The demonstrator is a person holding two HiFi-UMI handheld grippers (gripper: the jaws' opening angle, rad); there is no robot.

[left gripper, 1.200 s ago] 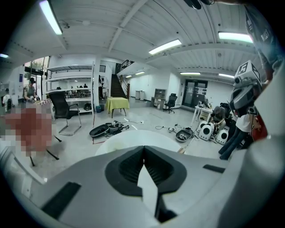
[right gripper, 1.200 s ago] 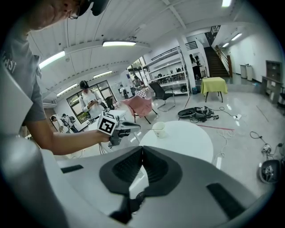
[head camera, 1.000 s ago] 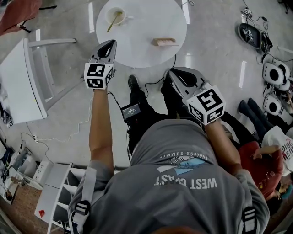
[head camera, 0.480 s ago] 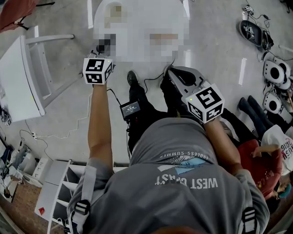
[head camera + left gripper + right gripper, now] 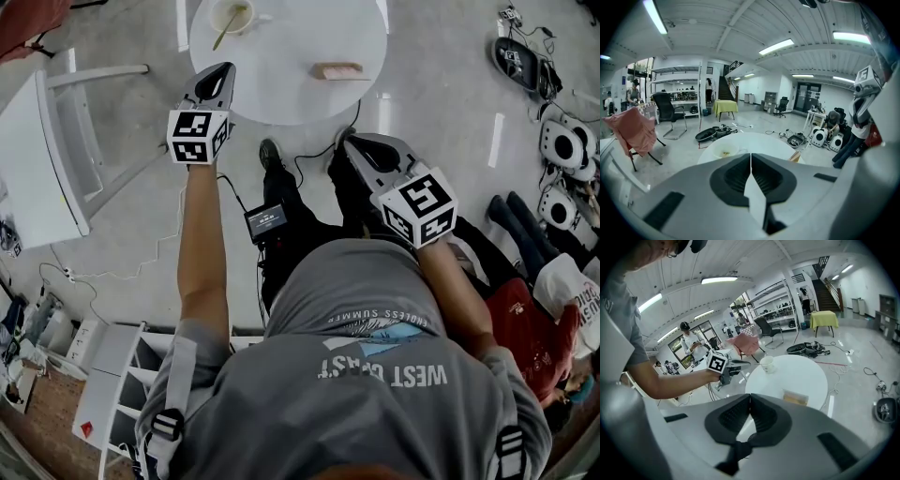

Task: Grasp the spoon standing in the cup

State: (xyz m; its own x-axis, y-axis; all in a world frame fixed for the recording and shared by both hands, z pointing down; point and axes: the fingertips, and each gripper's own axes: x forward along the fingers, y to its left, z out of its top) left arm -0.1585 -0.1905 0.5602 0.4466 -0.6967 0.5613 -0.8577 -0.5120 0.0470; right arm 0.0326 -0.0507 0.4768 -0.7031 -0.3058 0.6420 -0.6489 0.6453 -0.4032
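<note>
The cup [image 5: 214,14] stands near the far left edge of the round white worktop [image 5: 300,37]. The spoon [image 5: 225,33] leans in it, its handle sloping out over the rim toward the person — that free end is what a gripper can close on. A small wooden block [image 5: 336,70] lies well apart from the cup, to the right.

The left gripper [image 5: 227,69] is held out at the near left edge of the worktop, pointing roughly at the cup but short of it. Its jaws are pressed together with nothing between them. It is on the cup's side of the worktop, so it is probably the one meant for the grasp, and the jaws would have to part before they could straddle the handle.

The right gripper [image 5: 350,142] is held nearer the body, off the worktop's near edge, jaws likewise together and empty — likely kept there to stay out of the way.

By the look of it the task is at the approach, as neither gripper touches the spoon or the cup
</note>
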